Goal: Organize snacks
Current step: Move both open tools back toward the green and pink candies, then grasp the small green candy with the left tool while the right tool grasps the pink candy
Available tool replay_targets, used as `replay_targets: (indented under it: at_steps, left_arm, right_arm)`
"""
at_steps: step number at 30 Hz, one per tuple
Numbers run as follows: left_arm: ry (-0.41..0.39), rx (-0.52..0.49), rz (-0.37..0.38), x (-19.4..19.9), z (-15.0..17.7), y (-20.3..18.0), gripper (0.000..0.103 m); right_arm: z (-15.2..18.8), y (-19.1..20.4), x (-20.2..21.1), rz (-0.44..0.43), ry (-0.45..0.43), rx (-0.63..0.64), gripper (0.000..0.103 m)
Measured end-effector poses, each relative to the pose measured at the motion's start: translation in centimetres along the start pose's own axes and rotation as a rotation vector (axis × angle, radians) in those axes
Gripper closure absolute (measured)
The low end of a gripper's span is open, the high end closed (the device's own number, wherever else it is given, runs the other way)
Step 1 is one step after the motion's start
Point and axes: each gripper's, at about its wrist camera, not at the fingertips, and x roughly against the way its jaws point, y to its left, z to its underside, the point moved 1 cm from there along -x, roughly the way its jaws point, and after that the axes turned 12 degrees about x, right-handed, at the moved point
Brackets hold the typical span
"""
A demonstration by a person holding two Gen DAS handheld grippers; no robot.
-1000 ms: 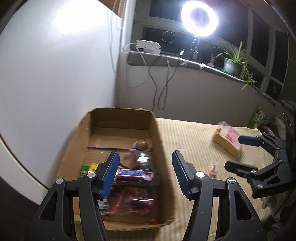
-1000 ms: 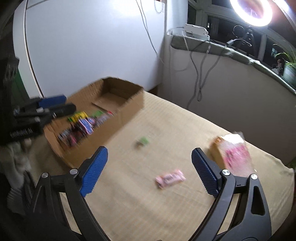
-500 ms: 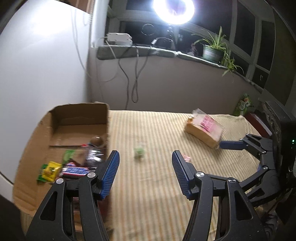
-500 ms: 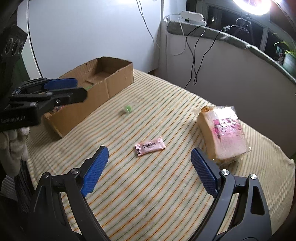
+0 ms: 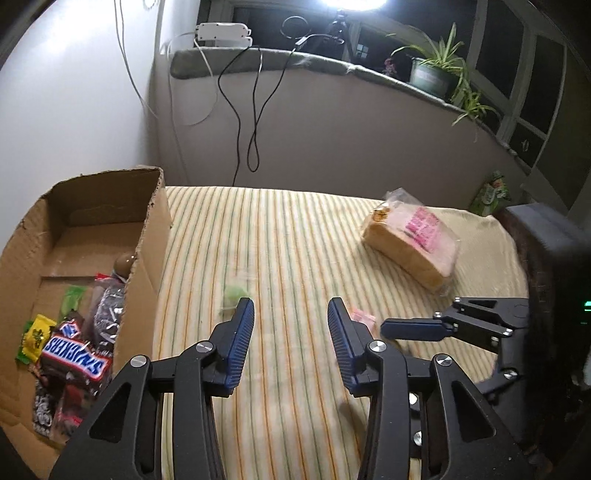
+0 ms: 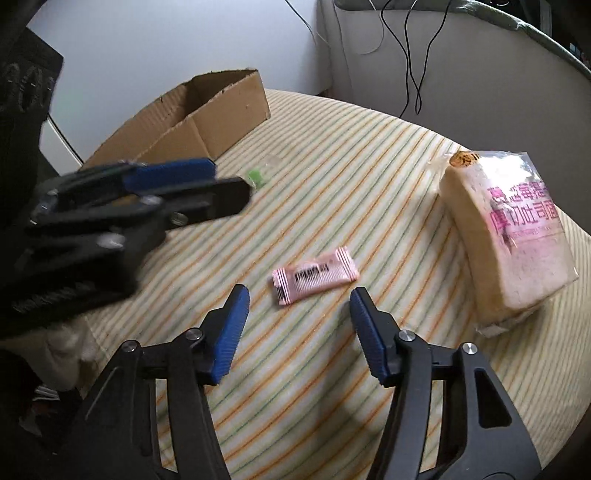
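A potted spider plant (image 5: 436,72) stands on the window ledge (image 5: 332,68), well right of a white power adapter (image 5: 223,32). Black cables (image 5: 251,110) hang from that ledge down the wall, under a bright ring light (image 5: 354,3)

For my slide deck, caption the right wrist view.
Open right hand-held gripper poised over a pink snack packet on the striped cloth, bread bag beside.

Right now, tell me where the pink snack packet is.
In the right wrist view the pink snack packet lies flat on the striped tablecloth, just ahead of the open right gripper, left of the bread bag.
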Motion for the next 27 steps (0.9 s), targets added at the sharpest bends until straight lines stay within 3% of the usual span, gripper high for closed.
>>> replay_targets:
  at_steps: [11,17,20,24,27]
  left_arm:
    - [-0.01,0.004,-0.083,-2.3,-1.1,0.8,0.063]
    - [0.014,-0.02,-0.113,-3.6,-1.1,0.5,0.063]
    - [0.018,-0.017,-0.119,-4.0,-1.2,0.5,0.063]
    - [0.02,-0.028,-0.12,-4.4,-1.0,0.3,0.081]
    - [0.017,-0.023,-0.112,-4.2,-0.8,0.5,0.089]
  right_arm:
    - [-1.3,0.5,-1.2,0.058,-0.017,0.022,0.048]
    - [-1.4,1.2,-1.4,0.142,0.003,0.077,0.064]
    - [-1.1,0.9,-1.1,0.158,0.009,0.08,0.078]
    - [-0.8,0.4,-0.6,0.16,0.013,0.077,0.08]
    - [-0.5,0.1,-0.3,0.164,0.01,0.07,0.08]
